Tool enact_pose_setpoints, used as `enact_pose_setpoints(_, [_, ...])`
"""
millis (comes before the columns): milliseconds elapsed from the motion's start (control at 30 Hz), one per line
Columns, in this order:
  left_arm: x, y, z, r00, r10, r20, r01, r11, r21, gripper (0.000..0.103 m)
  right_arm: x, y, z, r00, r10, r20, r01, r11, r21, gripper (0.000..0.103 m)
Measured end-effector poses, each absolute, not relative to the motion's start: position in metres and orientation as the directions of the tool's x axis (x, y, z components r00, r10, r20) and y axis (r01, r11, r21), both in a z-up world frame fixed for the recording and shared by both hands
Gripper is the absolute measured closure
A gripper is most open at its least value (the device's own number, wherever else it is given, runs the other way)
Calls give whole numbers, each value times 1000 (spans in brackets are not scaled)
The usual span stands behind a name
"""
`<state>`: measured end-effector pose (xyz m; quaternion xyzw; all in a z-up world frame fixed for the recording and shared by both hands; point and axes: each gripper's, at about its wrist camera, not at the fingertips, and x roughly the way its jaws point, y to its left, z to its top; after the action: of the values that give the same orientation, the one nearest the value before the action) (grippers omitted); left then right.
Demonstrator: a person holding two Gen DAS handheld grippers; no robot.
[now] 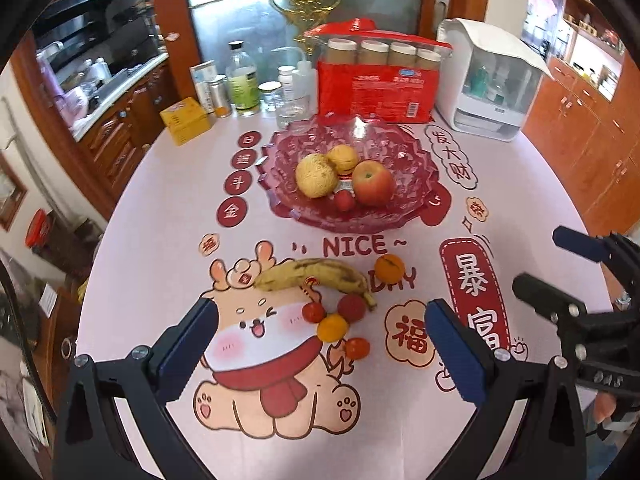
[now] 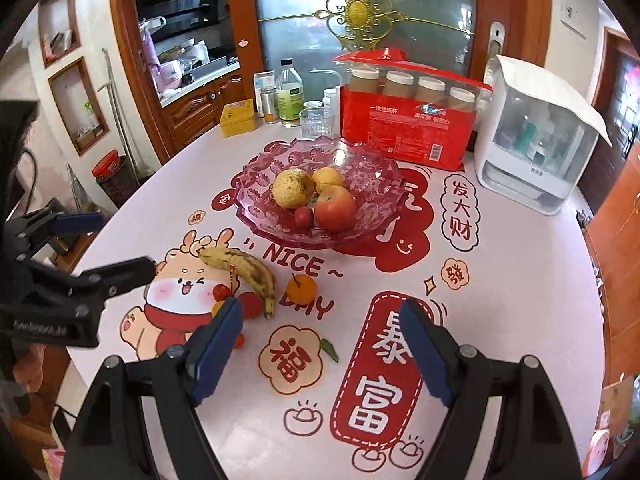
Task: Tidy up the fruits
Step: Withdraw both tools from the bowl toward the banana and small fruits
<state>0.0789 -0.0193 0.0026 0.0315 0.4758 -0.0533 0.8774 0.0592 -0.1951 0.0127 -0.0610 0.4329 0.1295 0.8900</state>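
A pink glass bowl (image 1: 348, 220) (image 2: 256, 216) at mid-table holds an apple (image 1: 373, 182) (image 2: 335, 208), two yellow round fruits (image 1: 316, 176) and a small red fruit (image 1: 344, 200). On the cloth in front of it lie a spotted banana (image 1: 320, 276) (image 2: 248, 268), a tangerine (image 1: 389, 268) (image 2: 301, 288) and a cluster of small red and orange fruits (image 1: 332, 327). My left gripper (image 1: 320, 306) hovers open just short of that cluster, nothing between its pads. My right gripper (image 2: 320, 306) hangs open over bare cloth to the right of the banana. Each gripper also shows in the other's view: right gripper (image 1: 540, 262), left gripper (image 2: 120, 240).
Behind the bowl stand a red pack of paper cups (image 1: 378, 88), a white lidded storage box (image 1: 488, 88), several bottles (image 1: 242, 80), a drinking glass (image 1: 292, 108) and a yellow tin (image 1: 186, 120). The round table's edge curves away on both sides, with wooden cabinets beyond.
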Motion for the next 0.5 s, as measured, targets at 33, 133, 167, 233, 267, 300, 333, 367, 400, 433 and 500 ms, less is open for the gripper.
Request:
enact_pose_setpoints(33, [73,-21,0,553,-48,-831,117,993,20,0,60,-194,10,596,171,-785,-283,959,-6,22])
enact_pose_setpoints(133, [61,-25,-8,573,-9,-820,94,994,55,0,66,-192,0,584,178,-792,-301,954,-7,23])
enact_pose_setpoints(167, [58,-26,-11,576,-4,-818,88,994,57,0,68,-191,-2,580,185,-794,-307,952,-3,23])
enact_pose_setpoints(233, [52,-26,-17,584,5,-812,69,996,55,0,69,-190,-7,578,202,-791,-314,949,12,24])
enact_pose_setpoints(267, [51,-26,-21,588,11,-809,54,997,53,0,70,-191,-9,578,211,-788,-317,948,21,25])
enact_pose_setpoints(300, [50,-24,-25,586,13,-810,44,998,48,0,70,-190,-10,580,216,-786,-319,947,26,25])
enact_pose_setpoints(333, [51,-23,-30,581,11,-814,37,998,40,0,70,-190,-13,579,222,-784,-322,946,30,25])
enact_pose_setpoints(367, [52,-22,-36,574,7,-819,31,999,30,0,70,-189,-15,579,224,-784,-324,946,31,26])
enact_pose_setpoints(400, [53,-20,-46,560,-4,-829,20,1000,8,0,71,-188,-19,576,226,-786,-327,944,32,26])
enact_pose_setpoints(433, [55,-19,-52,551,-15,-834,15,1000,-8,0,72,-187,-23,572,228,-788,-331,943,32,28])
enact_pose_setpoints(500, [58,-18,-72,526,-51,-849,10,998,-54,0,76,-184,-36,560,227,-797,-339,940,30,33])
